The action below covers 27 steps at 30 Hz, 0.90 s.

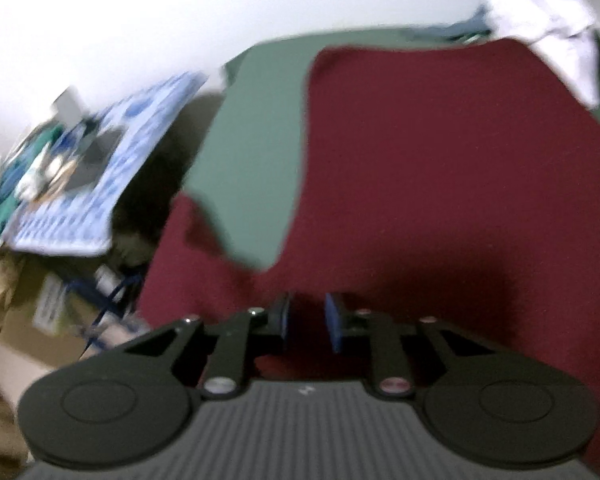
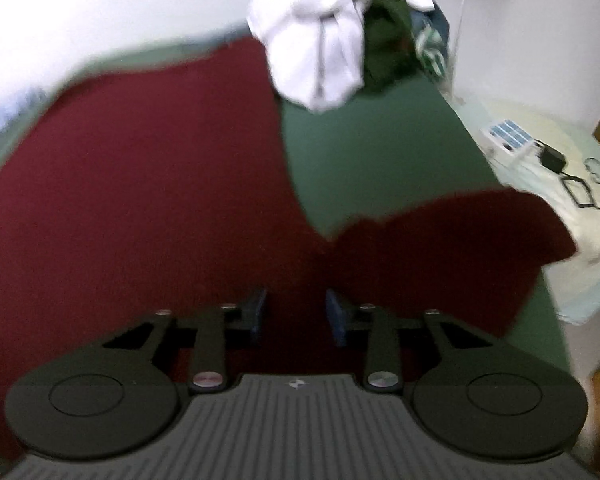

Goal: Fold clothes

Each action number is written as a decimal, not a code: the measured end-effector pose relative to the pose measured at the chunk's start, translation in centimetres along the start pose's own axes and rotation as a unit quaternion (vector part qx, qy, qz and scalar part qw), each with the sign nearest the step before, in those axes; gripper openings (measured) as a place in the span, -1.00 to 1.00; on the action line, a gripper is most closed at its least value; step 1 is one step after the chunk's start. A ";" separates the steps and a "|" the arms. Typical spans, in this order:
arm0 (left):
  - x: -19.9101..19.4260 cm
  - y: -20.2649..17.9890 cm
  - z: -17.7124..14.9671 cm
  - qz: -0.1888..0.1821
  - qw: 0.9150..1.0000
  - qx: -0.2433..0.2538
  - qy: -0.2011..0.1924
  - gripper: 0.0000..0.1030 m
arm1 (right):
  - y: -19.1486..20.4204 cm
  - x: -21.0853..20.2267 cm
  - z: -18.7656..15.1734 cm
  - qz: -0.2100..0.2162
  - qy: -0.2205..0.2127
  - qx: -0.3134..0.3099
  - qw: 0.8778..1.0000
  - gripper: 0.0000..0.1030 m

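On left wrist view, left tongs (image 1: 309, 322) part-spread over the maroon garment (image 1: 440, 168) spread flat on the green bench (image 1: 256, 128) — pinching nothing. Right view — right tongs (image 2: 296, 314) likewise spread; no fold visible yet, white clothes pile (image 2: 320, 40) waits.

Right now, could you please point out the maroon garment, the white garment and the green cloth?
maroon garment (image 1: 440, 168): left wrist view, middle of its flat body.
white garment (image 2: 320, 44): right wrist view, centre of the crumpled heap.
green cloth (image 2: 380, 152): right wrist view, bare patch beside the maroon.
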<state>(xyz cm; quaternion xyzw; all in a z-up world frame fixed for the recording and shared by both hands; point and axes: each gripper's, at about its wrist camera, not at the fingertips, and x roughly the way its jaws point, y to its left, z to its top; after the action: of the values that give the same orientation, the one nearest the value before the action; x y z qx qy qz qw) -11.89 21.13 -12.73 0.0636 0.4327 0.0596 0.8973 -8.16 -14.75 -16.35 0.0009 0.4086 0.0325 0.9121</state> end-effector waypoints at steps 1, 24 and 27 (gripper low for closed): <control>0.0 -0.7 0.4 -0.009 1.000 0.009 -0.006 -0.48 | 0.7 0.3 0.1 0.010 0.001 -0.002 1.000 -0.34; 3.8 -9.8 4.7 0.022 0.999 0.018 0.029 -0.47 | -5.8 2.5 1.9 0.041 0.024 0.014 0.999 -0.67; 2.5 -11.4 5.6 0.015 1.000 -0.004 0.013 -0.40 | -8.1 2.7 2.3 0.082 0.040 0.031 0.995 -0.75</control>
<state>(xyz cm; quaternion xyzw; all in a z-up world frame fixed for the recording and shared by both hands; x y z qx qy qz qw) -5.35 10.01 -13.09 0.0657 0.4435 0.0761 0.8906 -4.16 -22.66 -17.10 0.0613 0.4443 0.0946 0.8888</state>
